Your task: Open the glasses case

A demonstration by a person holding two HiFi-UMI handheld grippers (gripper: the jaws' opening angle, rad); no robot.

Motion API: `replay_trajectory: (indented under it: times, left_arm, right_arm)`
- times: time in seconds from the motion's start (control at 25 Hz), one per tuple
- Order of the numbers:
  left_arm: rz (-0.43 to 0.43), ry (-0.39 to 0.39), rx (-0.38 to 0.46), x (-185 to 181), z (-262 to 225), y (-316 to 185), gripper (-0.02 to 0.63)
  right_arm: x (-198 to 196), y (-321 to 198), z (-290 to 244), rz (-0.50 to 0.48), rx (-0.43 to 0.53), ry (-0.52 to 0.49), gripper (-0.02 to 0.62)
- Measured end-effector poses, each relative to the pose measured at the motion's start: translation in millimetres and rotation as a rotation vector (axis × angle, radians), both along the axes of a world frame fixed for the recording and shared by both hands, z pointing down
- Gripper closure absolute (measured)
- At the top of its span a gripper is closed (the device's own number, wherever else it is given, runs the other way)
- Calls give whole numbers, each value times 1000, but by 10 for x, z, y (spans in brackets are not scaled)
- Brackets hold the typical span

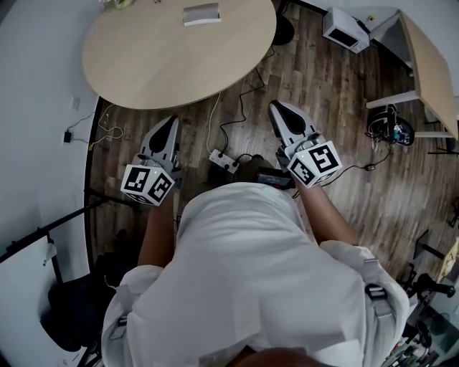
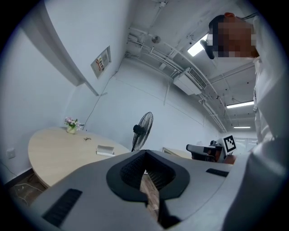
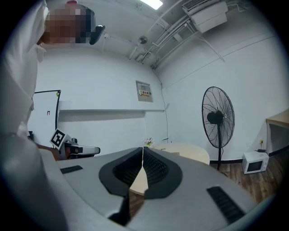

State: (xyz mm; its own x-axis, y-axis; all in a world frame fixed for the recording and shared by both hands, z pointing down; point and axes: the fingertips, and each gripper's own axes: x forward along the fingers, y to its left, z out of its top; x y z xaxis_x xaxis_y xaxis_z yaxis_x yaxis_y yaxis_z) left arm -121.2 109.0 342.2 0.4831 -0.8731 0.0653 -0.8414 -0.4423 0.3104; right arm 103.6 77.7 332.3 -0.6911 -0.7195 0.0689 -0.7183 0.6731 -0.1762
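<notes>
Glasses case (image 1: pixel 201 13) on table (image 1: pixel 143 64) (untouched)

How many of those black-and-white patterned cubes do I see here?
2. One cube rides on the left tool; the other cube on the right tool. The person's body may hide others.

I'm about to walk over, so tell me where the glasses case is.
In the head view the glasses case lies near the far edge of the round table, top centre, well ahead of the left tool and right tool.
</notes>
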Motion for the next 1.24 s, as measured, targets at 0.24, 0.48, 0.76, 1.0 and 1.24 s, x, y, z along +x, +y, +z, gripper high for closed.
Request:
replay_trajectory:
  times: [0.24,0.48,0.76,1.0,1.24]
  left_arm:
    - [-3,-13,-19,407,66,109,592]
    - [-17,14,-36,1080,168,90,592]
    - [-103,-64,-37,1534,329,50,592]
    - [-201,-113,-52,1559,322,59,592]
    - [-230,-118,-56,1569,313,67,592]
  right_arm:
    - [105,-23,48,-91,14,11,571]
    - [672,-48,220,-129,-26,19,571]
    - [1089,-130,343,-149,-28,17,571]
    - [1131,-213,327,-162,-14,40,571]
    - [1169,-242,319,-165,-15,24,571]
